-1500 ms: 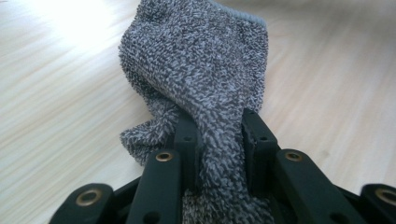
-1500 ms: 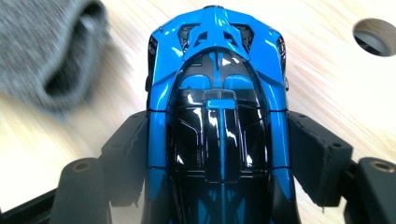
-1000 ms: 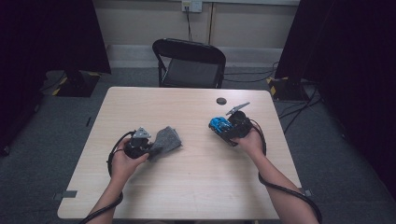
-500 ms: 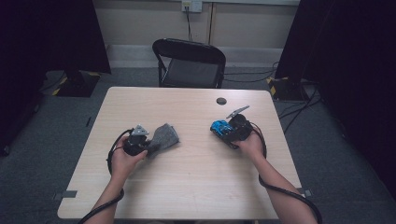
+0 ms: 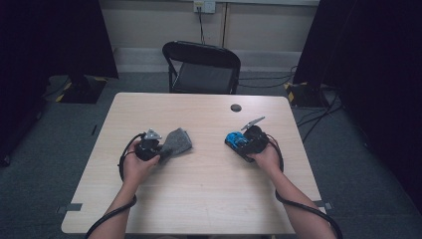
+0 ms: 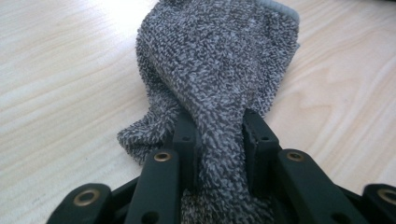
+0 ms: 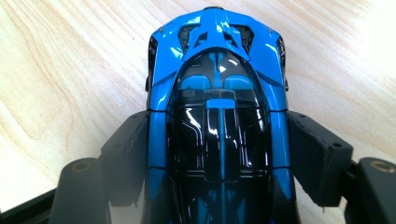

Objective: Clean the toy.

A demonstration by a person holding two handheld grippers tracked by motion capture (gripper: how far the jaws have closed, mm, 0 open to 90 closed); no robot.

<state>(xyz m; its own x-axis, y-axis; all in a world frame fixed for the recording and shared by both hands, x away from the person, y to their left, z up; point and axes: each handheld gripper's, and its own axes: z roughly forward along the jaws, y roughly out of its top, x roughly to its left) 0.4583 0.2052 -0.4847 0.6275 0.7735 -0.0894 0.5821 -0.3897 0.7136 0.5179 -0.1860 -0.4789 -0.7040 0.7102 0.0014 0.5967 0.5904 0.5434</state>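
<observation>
Over on the left, the left claw (image 5: 158, 152) pinches a bunched fold of the grey cloth (image 5: 176, 142), which trails across the pale surface (image 5: 209, 189). Well apart, the right claw (image 5: 238, 144) clamps the blue toy car (image 7: 217, 93) by its flanks.

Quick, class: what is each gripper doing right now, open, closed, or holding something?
Left gripper: closed on a bunched fold of the grey cloth.
Right gripper: closed on the sides of the blue toy car.
</observation>
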